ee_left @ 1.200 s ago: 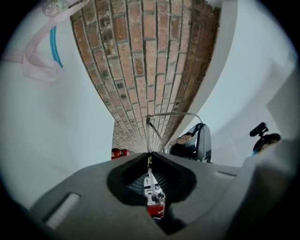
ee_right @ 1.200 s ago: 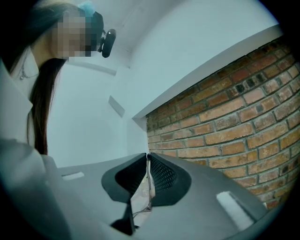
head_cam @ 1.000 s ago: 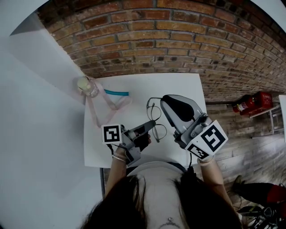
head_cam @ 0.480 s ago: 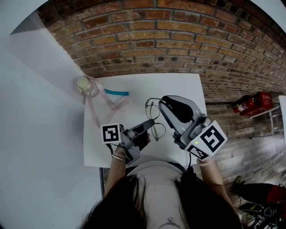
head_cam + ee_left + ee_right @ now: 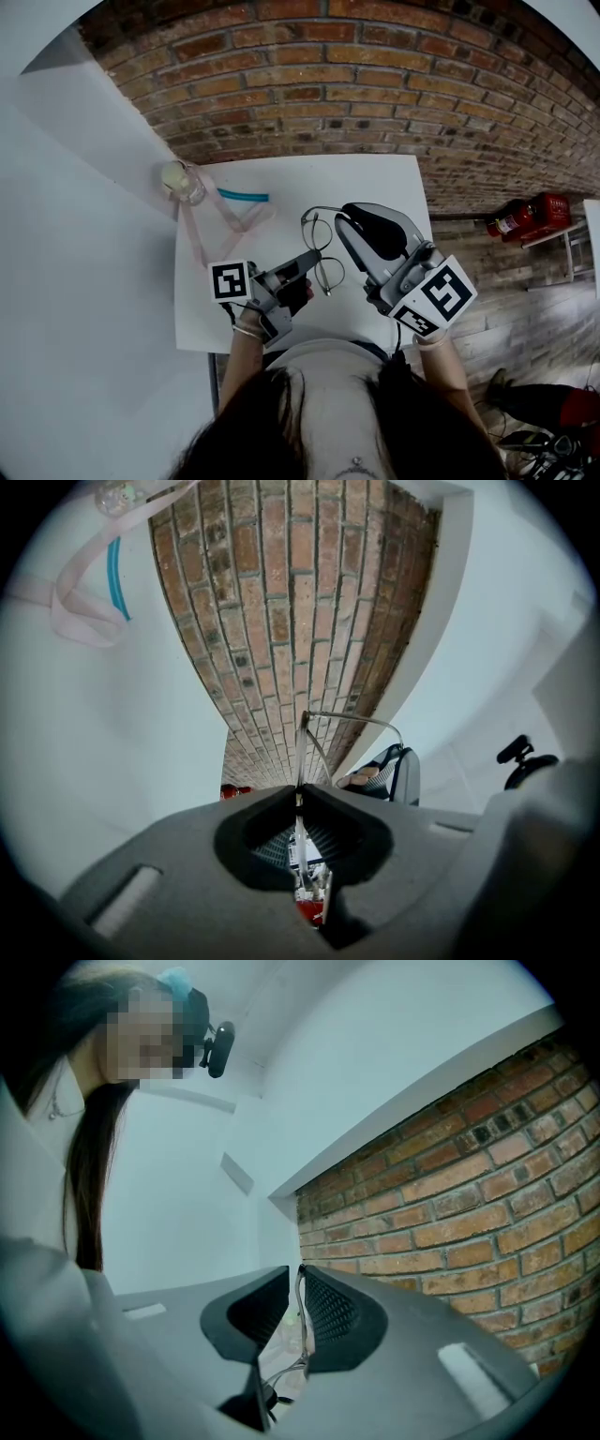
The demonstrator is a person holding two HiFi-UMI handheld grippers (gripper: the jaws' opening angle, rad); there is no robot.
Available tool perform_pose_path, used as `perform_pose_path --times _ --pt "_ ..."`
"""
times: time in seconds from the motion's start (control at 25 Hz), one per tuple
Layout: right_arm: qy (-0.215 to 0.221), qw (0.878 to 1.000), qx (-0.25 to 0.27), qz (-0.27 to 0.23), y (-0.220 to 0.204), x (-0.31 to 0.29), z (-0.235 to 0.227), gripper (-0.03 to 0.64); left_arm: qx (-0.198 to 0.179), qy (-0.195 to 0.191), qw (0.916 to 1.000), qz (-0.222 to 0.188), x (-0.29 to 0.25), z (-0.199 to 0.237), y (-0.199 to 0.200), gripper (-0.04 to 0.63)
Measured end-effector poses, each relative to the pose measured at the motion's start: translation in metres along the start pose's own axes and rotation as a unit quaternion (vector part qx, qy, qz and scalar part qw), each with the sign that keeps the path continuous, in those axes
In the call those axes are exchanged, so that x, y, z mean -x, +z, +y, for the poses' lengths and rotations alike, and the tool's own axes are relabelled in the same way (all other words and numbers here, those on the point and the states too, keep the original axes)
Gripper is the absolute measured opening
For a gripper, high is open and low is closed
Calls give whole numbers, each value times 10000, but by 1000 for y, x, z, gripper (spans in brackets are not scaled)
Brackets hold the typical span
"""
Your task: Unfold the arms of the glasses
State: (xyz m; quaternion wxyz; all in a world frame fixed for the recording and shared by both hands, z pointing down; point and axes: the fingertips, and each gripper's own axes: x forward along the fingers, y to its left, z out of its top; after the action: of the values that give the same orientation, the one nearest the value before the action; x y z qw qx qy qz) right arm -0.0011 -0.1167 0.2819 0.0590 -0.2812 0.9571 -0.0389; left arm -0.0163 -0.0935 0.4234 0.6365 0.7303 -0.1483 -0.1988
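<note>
**Thin Wire Glasses Held Up Between Two Claws**

The glasses (image 5: 322,251) are up in the air over the white table (image 5: 375,178), between the two claws. They are made of thin wire with round lenses. I think they are very light, bendy and easy to break. The wire looks smooth, so it may slip. A soft pinch on the frame near a hinge, and one more far out on an arm, looks best to me.

The left claw (image 5: 300,794) is squeezed tight on the thin frame. The right claw (image 5: 295,1274) has just been opening. Its jaws stand a little apart, with a wire arm between them that lies against one pad only.

Count: one pair of glasses, two claws, one small jar (image 5: 183,180), one pink strap (image 5: 202,230), one blue-green stick (image 5: 244,195).
</note>
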Motion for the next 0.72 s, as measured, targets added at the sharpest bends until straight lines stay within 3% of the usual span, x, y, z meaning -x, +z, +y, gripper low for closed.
perform_pose_path --times 0.72 --pt "-26 10000 -50 73 -6 3 -2 58 12 -65 9999 -150 5 -5 7 24"
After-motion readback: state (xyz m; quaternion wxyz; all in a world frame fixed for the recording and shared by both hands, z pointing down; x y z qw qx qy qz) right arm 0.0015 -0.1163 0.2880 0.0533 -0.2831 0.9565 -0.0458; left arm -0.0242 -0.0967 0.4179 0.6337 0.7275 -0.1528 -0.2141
